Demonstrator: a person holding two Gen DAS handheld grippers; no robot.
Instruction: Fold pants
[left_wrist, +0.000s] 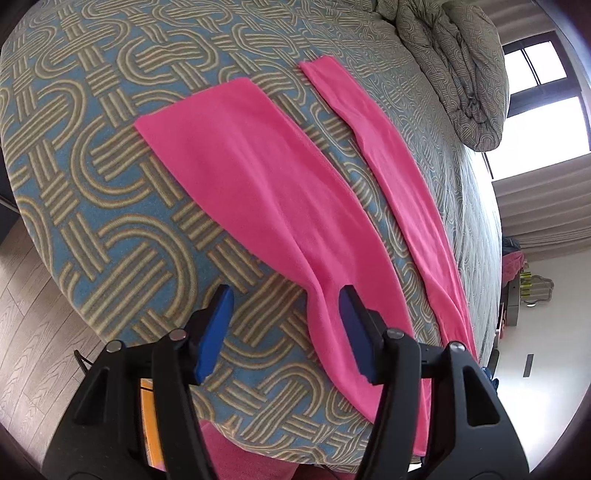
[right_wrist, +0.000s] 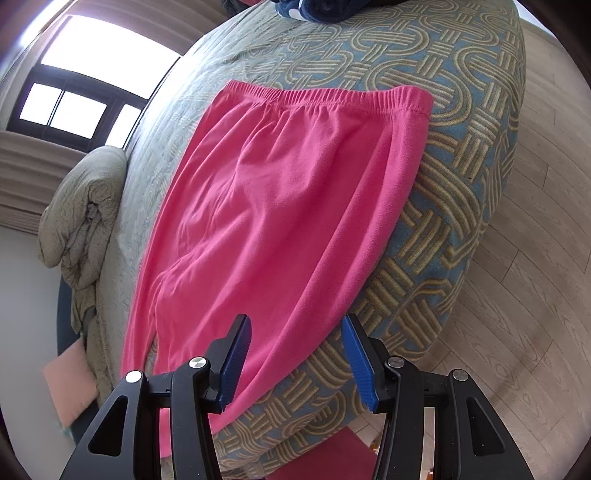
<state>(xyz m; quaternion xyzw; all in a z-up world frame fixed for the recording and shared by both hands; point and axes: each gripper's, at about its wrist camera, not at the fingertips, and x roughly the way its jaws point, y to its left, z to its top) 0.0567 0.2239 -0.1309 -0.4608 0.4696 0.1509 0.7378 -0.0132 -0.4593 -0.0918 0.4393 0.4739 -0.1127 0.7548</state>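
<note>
Nearest the left wrist camera, the left gripper (left_wrist: 286, 332) hangs over the near edge of the bed (left_wrist: 110, 206), its two blue pads spread apart with patterned cover showing between them; nothing is pinched, though the right-hand pad sits just at the edge of the pink cloth. The pink pants (left_wrist: 258, 177) lie flat on the bed's blue and tan woven-pattern cover, their two legs running away from this camera and splayed into a narrow V, with a strip of cover visible between them. In the right wrist view, the right gripper (right_wrist: 297, 354) is likewise parted, its jaws standing above the near side of the pants and the bed edge without pressing on the fabric. From this side the elastic waistband (right_wrist: 332, 98) lies at the far end of the garment, gathered and straight across. A rolled grey-green quilt (left_wrist: 454, 70) is bunched at the side of the bed towards the window (left_wrist: 543, 74). Pale wood flooring (right_wrist: 517, 332) surrounds the bed. No containers appear in either view.
</note>
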